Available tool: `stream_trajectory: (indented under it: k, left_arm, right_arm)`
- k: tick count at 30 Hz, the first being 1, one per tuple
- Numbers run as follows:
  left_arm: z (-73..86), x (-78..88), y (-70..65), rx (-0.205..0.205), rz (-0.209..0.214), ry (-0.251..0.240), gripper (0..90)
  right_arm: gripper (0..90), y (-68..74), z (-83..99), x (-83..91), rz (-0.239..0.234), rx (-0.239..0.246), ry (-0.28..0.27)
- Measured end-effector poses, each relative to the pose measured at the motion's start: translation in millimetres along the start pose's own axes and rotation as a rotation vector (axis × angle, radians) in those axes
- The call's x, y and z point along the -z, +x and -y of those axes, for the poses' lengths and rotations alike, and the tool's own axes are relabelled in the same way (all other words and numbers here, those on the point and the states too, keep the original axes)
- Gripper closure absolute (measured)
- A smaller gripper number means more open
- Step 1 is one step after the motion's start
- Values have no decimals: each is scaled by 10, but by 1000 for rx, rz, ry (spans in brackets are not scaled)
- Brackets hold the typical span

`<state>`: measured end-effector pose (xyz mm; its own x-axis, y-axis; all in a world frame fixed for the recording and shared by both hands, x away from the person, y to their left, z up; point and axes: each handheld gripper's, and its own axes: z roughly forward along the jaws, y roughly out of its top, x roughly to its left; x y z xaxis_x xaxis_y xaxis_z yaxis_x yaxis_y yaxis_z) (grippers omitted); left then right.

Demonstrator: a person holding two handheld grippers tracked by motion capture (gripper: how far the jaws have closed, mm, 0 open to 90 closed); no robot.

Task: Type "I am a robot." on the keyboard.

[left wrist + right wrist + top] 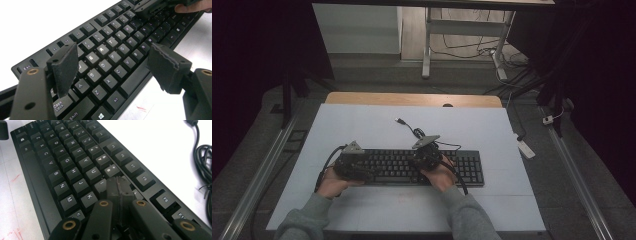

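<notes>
Grey-green sleeves cover both forearms; the left tool (353,164) and right tool (427,154) are black, each topped by a grey three-cornered plate, with brass-ringed screws and trailing black cables.

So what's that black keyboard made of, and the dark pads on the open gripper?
The black keyboard looks like matte hard plastic: moulded keys with printed letters. The left gripper's dark pads seem to be foam or soft rubber, judging by their rough, ragged edges.

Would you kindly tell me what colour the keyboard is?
The keyboard is black with pale lettering, clearest in the right gripper view.
</notes>
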<state>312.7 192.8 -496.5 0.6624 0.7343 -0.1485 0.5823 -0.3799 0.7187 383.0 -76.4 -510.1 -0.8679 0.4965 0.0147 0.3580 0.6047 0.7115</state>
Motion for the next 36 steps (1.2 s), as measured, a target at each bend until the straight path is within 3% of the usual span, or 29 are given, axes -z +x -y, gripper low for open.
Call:
stream_trajectory:
  k: [4,10,16,27,36]
  left_arm:
    - [2,9,12,7,-3,-6,257]
    - [6,13,29,14,-11,-5,257]
    - [7,5,32,23,-17,-6,257]
    - [7,0,54,32,-35,-7,258]
    - [3,-1,66,38,-42,-13,260]
  right_arm:
    - [882,9,-13,62,-3,0,-34]
    - [727,-12,20,188,-5,-32,-79]
    - [640,-26,121,430,27,-38,-117]
    - [574,-61,521,877,83,-51,-136]
    - [564,-113,803,1076,106,-82,-151]
